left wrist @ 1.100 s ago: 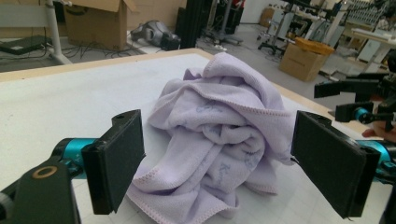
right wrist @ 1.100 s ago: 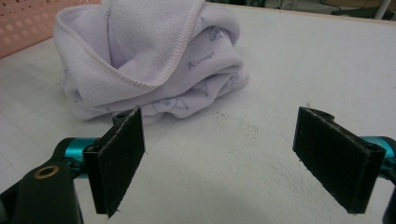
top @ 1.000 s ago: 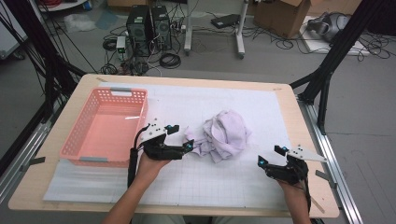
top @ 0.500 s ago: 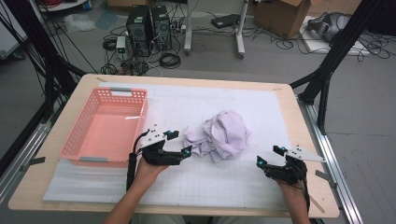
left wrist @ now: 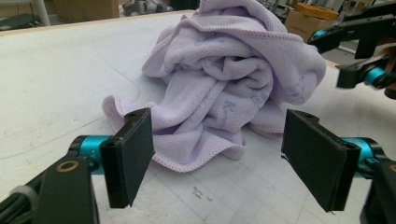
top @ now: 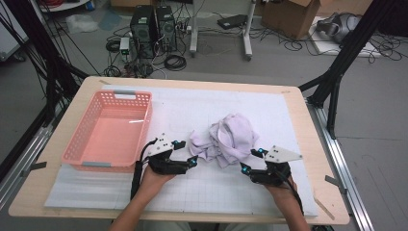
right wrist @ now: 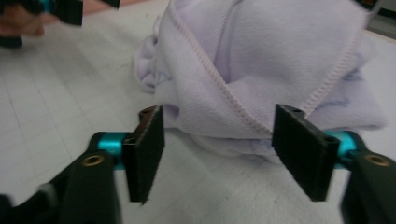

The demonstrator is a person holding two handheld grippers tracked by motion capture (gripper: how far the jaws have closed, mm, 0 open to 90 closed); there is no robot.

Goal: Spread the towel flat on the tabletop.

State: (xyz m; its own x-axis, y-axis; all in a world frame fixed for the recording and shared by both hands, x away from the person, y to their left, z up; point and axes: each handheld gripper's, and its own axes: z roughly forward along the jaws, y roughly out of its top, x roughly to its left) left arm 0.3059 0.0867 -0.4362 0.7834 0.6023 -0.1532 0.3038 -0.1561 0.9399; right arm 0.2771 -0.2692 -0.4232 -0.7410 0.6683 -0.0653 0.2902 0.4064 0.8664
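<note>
A crumpled lilac towel (top: 231,137) lies on the white mat, right of centre. My left gripper (top: 185,155) sits low at the towel's left corner. In the left gripper view its jaws (left wrist: 224,158) stand open and have just been closing, with the towel's near hem (left wrist: 201,161) between them and not pressed. My right gripper (top: 251,161) is at the towel's near right side. Its jaws (right wrist: 224,149) are open too and have just been closing. A fold of the towel (right wrist: 243,84) reaches in between them, untouched by the pads.
A pink plastic basket (top: 78,134) stands empty on the left of the mat (top: 192,108). The wooden table edge (top: 308,144) runs along the right. Black frame struts, computers and cables are on the floor beyond the table.
My right gripper has moved left, up to the towel's right side, and its jaws have narrowed. The left gripper has sunk a little towards the towel's left corner.
</note>
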